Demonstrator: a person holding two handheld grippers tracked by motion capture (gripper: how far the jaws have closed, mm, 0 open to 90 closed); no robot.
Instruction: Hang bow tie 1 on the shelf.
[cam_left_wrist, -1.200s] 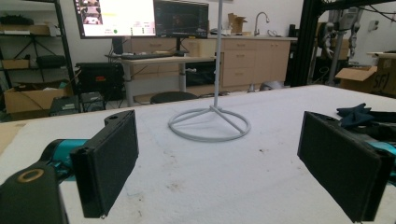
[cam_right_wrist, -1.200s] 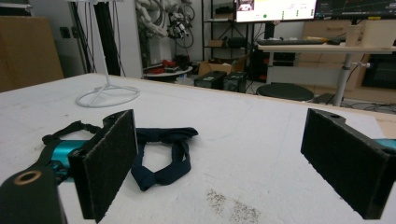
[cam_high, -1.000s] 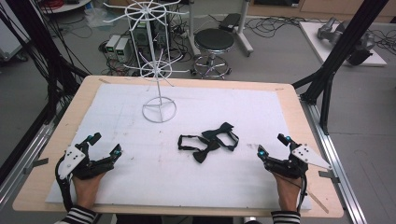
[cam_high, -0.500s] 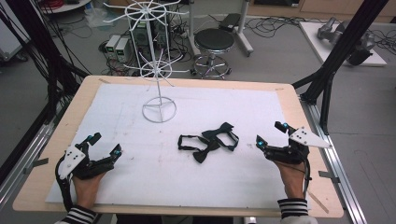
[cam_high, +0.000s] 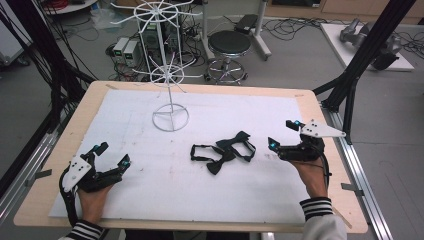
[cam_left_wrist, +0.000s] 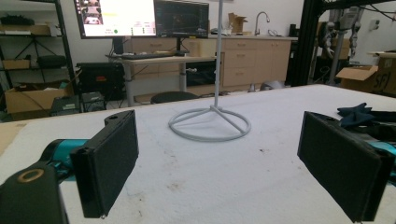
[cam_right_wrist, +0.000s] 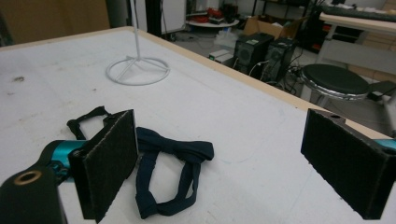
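Two dark bow ties with straps (cam_high: 223, 151) lie tangled together near the middle of the white mat (cam_high: 210, 195). In the right gripper view one dark blue bow tie (cam_right_wrist: 170, 158) lies just ahead of the left jaw. My right gripper (cam_high: 284, 135) is open, a short way right of the bow ties and turned toward them. My left gripper (cam_high: 111, 154) rests open at the mat's front left, with nothing between its jaws. A white wire rack stand (cam_high: 170, 119) rises at the back centre, its ring base (cam_left_wrist: 209, 123) ahead of the left gripper.
The wooden table edge (cam_high: 325, 130) borders the mat on all sides. Black frame posts (cam_high: 362, 65) stand at the right and left. Beyond the far edge are a round stool (cam_high: 228, 44), computer cases and cables on the floor.
My right gripper has moved forward and up from the front right corner and turned left toward the bow ties. The left gripper has stayed put.
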